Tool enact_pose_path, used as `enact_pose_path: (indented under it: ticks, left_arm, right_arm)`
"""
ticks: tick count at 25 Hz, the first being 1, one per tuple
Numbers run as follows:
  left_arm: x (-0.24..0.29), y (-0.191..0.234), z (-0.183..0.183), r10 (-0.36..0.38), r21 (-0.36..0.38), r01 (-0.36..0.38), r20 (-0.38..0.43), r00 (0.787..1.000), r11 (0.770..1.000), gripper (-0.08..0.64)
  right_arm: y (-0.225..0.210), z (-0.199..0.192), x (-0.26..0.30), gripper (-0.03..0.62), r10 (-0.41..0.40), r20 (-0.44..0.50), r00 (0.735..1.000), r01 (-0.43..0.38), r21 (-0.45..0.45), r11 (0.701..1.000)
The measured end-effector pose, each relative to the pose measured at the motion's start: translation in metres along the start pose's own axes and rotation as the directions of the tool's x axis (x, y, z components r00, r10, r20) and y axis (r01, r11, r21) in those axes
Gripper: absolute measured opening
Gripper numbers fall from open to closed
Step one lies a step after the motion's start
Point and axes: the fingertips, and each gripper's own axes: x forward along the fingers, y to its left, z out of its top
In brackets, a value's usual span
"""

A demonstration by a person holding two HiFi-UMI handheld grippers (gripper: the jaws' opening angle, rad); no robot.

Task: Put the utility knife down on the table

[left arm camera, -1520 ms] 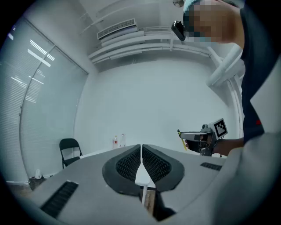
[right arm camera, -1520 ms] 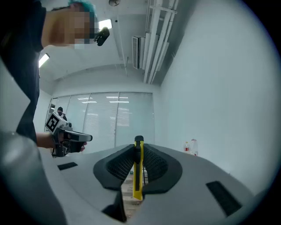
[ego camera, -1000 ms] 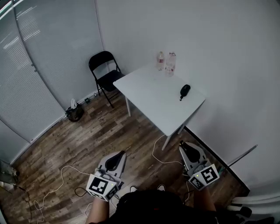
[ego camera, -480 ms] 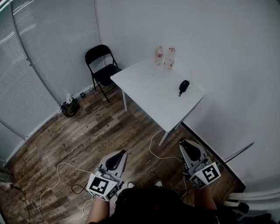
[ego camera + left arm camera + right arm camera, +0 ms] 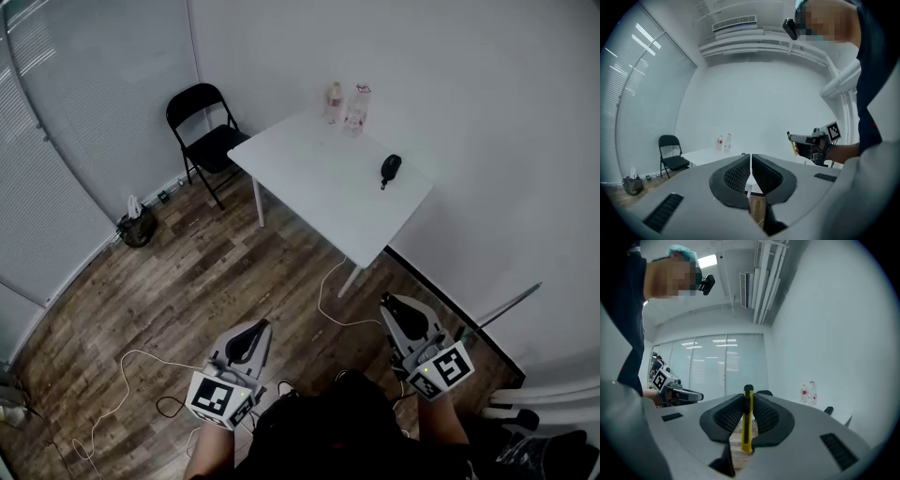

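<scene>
Utility knife (image 5: 747, 423) still gripped, table (image 5: 323, 192) shifted left

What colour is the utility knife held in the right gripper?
Yellow with a black strip; the utility knife shows best in the right gripper view, clamped upright.

Knife (image 5: 747, 420): yellow body, black slider strip.
Right gripper (image 5: 390, 304), left gripper (image 5: 260, 328): grey shells, black ribbed pads (image 5: 729, 416). Each cube (image 5: 442, 367) carries black-and-white square markers.
Table (image 5: 309, 178): white top, white legs.
Chair (image 5: 202, 131): black.
Floor (image 5: 187, 281): brown wood planks, streaked grain.
Walls (image 5: 487, 141): white.
Blinds (image 5: 56, 141): pale grey, fine horizontal slats.
2 bottles (image 5: 354, 108): clear, 1 with a red label.
Small object (image 5: 390, 169): black.
Cable (image 5: 321, 298): white.
</scene>
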Motion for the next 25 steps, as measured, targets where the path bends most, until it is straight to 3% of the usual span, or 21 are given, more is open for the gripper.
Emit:
enact_pose_path:
  ticks: [5,9,16,20,25]
  left_arm:
    - [0.024,0.001,-0.003,-0.012,-0.006,0.012,-0.021,1.0,1.0,0.031]
    - [0.049,0.008,-0.007,-0.001,0.0,0.001,-0.028,1.0,1.0,0.031]
    - [0.118,0.017,0.005,0.038,0.014,-0.037,-0.041,0.998,0.999,0.031]
    - [0.168,0.023,0.013,0.061,-0.017,-0.062,-0.045,0.997,0.998,0.031]
    - [0.221,0.022,0.02,0.091,0.023,-0.09,-0.073,0.993,0.996,0.031]
  right_arm:
    - [-0.013,-0.015,0.005,0.075,-0.017,-0.047,0.999,0.016,-0.035,0.999]
    - [-0.038,-0.023,0.018,0.075,-0.011,-0.042,0.999,0.011,-0.015,1.0]
    - [-0.117,-0.028,0.047,0.075,0.006,-0.014,1.0,-0.005,0.057,0.998]
    - [-0.174,-0.026,0.063,0.075,0.014,0.002,1.0,-0.014,0.074,0.997]
    - [-0.239,-0.03,0.075,0.075,0.006,0.007,1.0,-0.007,0.122,0.993]
